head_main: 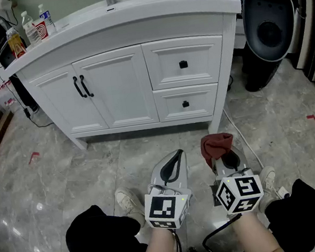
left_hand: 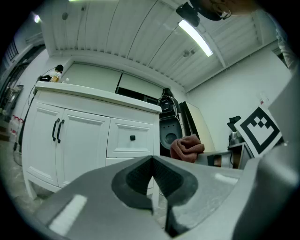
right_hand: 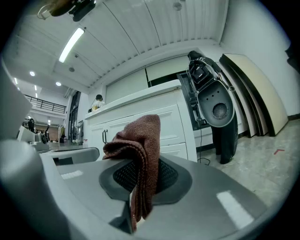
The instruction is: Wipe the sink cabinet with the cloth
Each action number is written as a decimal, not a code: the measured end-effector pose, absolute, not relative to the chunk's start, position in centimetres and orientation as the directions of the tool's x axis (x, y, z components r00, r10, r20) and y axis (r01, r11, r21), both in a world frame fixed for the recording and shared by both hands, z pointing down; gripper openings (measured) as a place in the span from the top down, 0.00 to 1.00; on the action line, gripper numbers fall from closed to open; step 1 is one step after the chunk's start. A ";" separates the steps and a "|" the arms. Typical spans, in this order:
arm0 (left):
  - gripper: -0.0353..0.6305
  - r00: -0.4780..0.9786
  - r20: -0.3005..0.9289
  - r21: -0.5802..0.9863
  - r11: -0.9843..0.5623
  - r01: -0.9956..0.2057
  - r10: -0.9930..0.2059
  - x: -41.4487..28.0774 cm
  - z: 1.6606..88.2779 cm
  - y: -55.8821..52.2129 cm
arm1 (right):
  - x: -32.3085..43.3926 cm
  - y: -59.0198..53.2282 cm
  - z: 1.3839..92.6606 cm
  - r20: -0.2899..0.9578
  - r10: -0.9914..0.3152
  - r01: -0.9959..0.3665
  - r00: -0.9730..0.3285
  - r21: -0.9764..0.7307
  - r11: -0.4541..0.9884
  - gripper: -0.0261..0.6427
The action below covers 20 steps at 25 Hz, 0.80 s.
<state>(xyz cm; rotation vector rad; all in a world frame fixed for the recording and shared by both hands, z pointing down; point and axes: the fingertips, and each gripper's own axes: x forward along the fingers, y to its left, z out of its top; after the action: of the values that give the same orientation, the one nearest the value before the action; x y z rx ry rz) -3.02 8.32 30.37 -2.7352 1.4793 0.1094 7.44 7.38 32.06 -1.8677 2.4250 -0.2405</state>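
Approach stage; wiping not yet begun. My right gripper (head_main: 225, 157) pinches the reddish-brown cloth (head_main: 216, 144), which drapes folded over its jaws. My left gripper (head_main: 175, 159) is pressed together on nothing. Both hang near me, well apart from the white sink cabinet (head_main: 119, 87) beyond. Next, I judge, the cloth must travel forward and press flat against a cabinet front.
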 end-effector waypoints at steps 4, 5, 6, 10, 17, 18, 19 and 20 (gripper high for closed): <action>0.95 0.550 -0.067 0.012 -0.552 -0.834 -0.833 -2.8 30.6 8.3 | 7.7 7.3 32.1 0.040 -0.966 -0.955 -0.254 -0.169 0.244 0.84; 0.95 0.551 -0.066 0.011 -0.553 -0.833 -0.832 -2.7 30.5 8.4 | 7.7 7.4 32.1 0.040 -0.966 -0.955 -0.254 -0.170 0.244 0.84; 0.95 0.551 -0.066 0.010 -0.553 -0.833 -0.832 -2.7 30.4 8.4 | 7.7 7.4 32.0 0.040 -0.966 -0.955 -0.254 -0.172 0.244 0.84; 0.95 0.552 -0.067 0.009 -0.554 -0.832 -0.831 -2.7 30.4 8.5 | 7.6 7.4 32.2 0.045 -0.966 -0.954 -0.254 -0.176 0.242 0.84; 0.95 0.545 -0.097 0.030 -0.550 -0.834 -0.833 -2.9 29.8 8.1 | 7.5 7.0 33.2 0.081 -0.961 -0.949 -0.263 -0.203 0.243 0.84; 0.95 0.544 -0.100 0.035 -0.549 -0.835 -0.833 -2.9 29.8 7.9 | 7.4 6.8 33.4 0.084 -0.961 -0.948 -0.263 -0.205 0.241 0.84; 0.95 0.543 -0.101 0.038 -0.549 -0.835 -0.834 -2.9 29.9 7.7 | 7.5 6.6 33.5 0.085 -0.962 -0.949 -0.261 -0.208 0.239 0.84; 0.95 0.543 -0.100 0.041 -0.548 -0.835 -0.834 -2.8 30.0 7.5 | 7.5 6.4 33.6 0.083 -0.963 -0.949 -0.257 -0.211 0.235 0.84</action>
<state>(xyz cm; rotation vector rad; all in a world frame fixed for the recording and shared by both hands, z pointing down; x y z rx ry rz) -2.83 7.47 30.05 -2.7489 1.4876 0.1676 7.52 6.36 33.63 -1.8736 2.4180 -0.3376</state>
